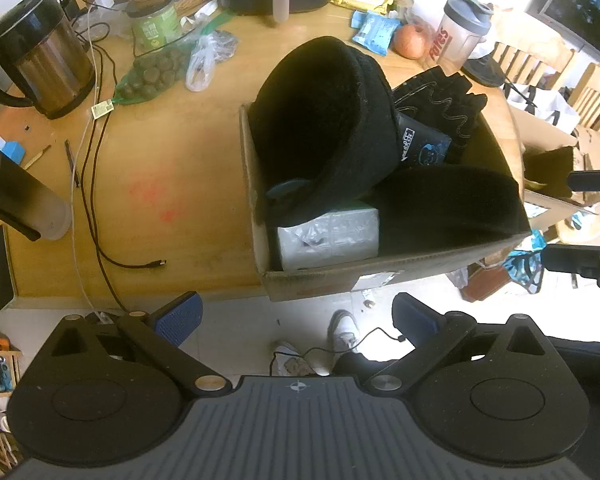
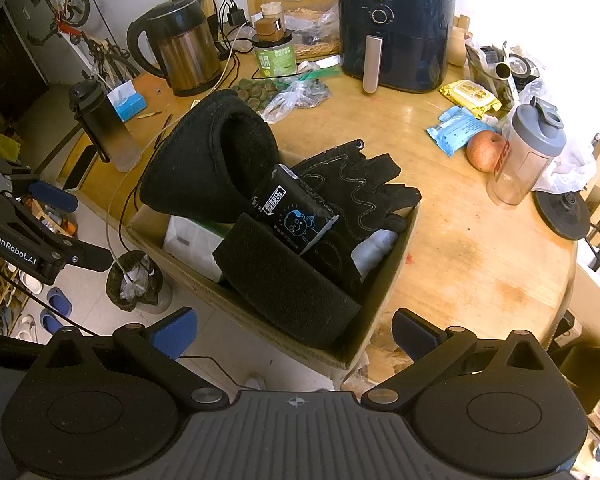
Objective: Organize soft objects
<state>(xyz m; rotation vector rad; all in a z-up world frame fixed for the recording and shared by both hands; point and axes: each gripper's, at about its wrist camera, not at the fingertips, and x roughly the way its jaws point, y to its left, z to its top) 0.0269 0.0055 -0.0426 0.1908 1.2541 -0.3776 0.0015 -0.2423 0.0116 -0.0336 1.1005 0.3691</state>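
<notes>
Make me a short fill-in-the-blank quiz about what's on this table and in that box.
The black gloves lie inside the cardboard ____.
The apple sits beside a shaker ____.
The jaws of both the left gripper and the right gripper stand ____, holding nothing.

Missing words: box; bottle; open

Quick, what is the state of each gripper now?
Left gripper: open, holding nothing.
Right gripper: open, holding nothing.

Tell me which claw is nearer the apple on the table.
Right, as far as the views show. The right claw hangs open at the cardboard box's near corner, the apple beyond to its right. The left claw sits open off the table edge, across the box.
</notes>
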